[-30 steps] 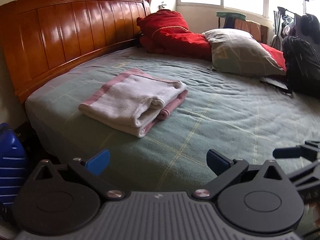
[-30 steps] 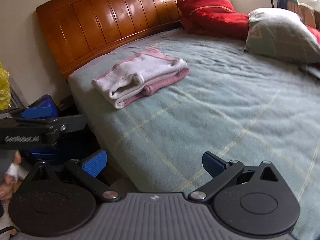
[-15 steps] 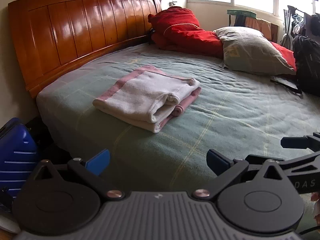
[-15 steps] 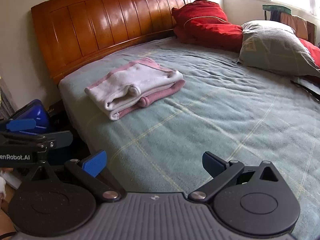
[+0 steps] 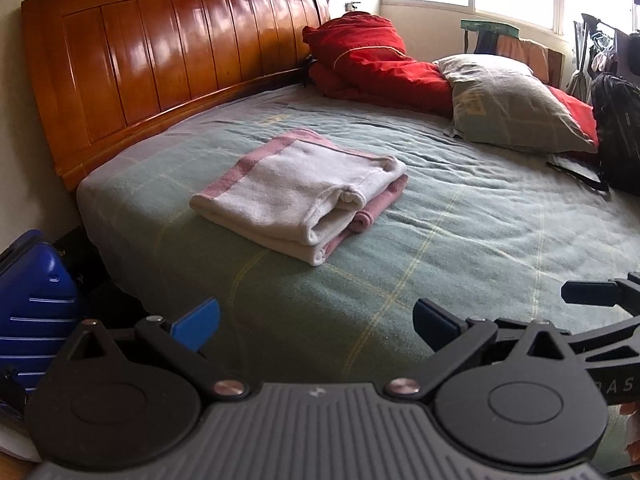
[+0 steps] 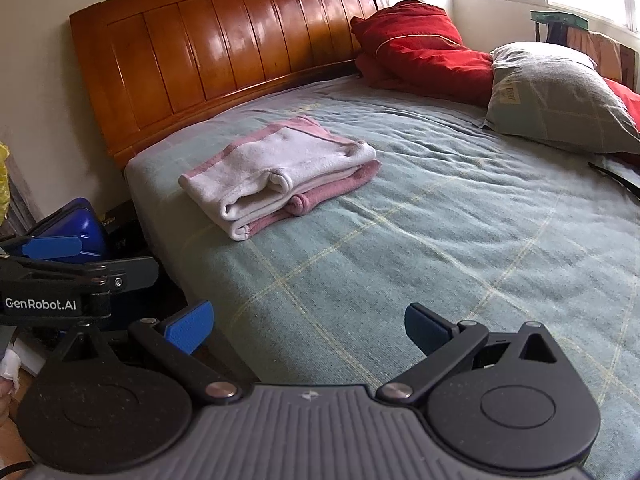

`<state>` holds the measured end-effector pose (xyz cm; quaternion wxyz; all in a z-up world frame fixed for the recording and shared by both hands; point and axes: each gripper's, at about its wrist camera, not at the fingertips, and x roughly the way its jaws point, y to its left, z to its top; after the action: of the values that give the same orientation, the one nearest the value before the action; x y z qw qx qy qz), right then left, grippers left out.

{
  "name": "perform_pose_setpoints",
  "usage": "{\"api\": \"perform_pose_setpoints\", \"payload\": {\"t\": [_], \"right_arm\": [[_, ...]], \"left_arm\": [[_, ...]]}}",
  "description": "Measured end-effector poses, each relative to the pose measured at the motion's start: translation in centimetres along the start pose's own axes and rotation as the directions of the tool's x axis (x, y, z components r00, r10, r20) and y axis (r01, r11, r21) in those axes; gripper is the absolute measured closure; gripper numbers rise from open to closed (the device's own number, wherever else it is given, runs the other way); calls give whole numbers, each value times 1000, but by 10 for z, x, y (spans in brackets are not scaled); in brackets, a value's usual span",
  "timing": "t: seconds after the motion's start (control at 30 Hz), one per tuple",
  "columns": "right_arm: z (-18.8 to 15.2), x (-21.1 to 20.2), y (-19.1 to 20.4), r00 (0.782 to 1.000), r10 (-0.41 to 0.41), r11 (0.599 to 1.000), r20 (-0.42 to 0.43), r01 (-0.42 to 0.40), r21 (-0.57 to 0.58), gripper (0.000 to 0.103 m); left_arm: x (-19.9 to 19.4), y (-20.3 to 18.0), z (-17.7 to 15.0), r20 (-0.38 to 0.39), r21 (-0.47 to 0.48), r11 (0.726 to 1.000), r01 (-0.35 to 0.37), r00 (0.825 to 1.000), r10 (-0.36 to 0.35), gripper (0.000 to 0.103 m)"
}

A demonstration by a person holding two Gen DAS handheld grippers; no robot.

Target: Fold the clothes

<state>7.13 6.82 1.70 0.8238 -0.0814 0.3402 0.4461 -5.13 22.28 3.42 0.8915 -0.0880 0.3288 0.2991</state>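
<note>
Now higher than before — folded towel (image 5: 300, 192) nearer frame centre, both jaws wide.

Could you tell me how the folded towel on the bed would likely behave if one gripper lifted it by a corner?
The towel looks soft and thick, so it would probably droop. Its stacked layers lie loose, so a corner lift would likely unfold them. It rests on a fuzzy blanket, so pushing may bunch it rather than slide it.

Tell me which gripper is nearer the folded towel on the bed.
Left, narrowly. The left gripper hovers open off the bed's edge, facing the folded towel. The right gripper, also open, sits alongside, further right.
</note>
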Motion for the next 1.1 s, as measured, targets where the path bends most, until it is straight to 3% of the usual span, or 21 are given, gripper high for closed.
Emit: {"api": "perform_pose_setpoints", "payload": {"t": [1.1], "right_arm": [[-1, 1, 5, 1000, 19, 1000, -12, -19, -13, 0]], "left_arm": [[3, 7, 1, -4, -42, 999, 20, 1000, -20, 1]]}}
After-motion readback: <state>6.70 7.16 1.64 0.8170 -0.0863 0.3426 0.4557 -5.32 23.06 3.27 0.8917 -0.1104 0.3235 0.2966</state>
